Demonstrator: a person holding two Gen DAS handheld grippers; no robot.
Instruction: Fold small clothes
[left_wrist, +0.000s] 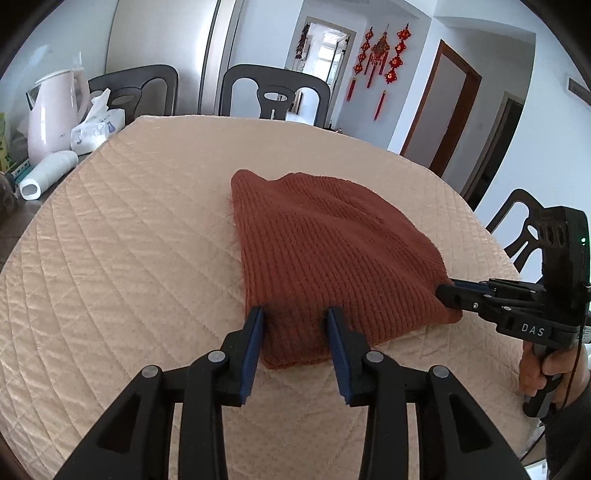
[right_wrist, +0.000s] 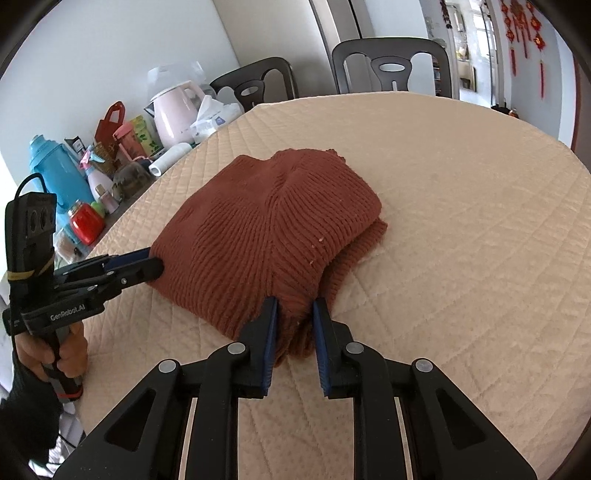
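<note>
Rust knit (left_wrist: 332, 254) folded mid-table (left_wrist: 147, 221), long axis running away from both claws, left gripper (left_wrist: 295, 314) half open astride near-left corner, right gripper (right_wrist: 295, 306) narrower, pinching near-right bunched edge; pad contact and lower layers hidden, garment type unclear.

One rust-brown knitted garment (right_wrist: 266, 236) lies on one quilted surface (right_wrist: 461, 229). Two grippers are at its near edge, the left gripper (left_wrist: 295, 314) and the right gripper (right_wrist: 295, 304). Two dark chairs (right_wrist: 391, 70) stand at the far edge. One pink kettle (right_wrist: 173, 114), one blue flask (right_wrist: 59, 173) and one white roll (right_wrist: 170, 158) sit at the left edge.
</note>
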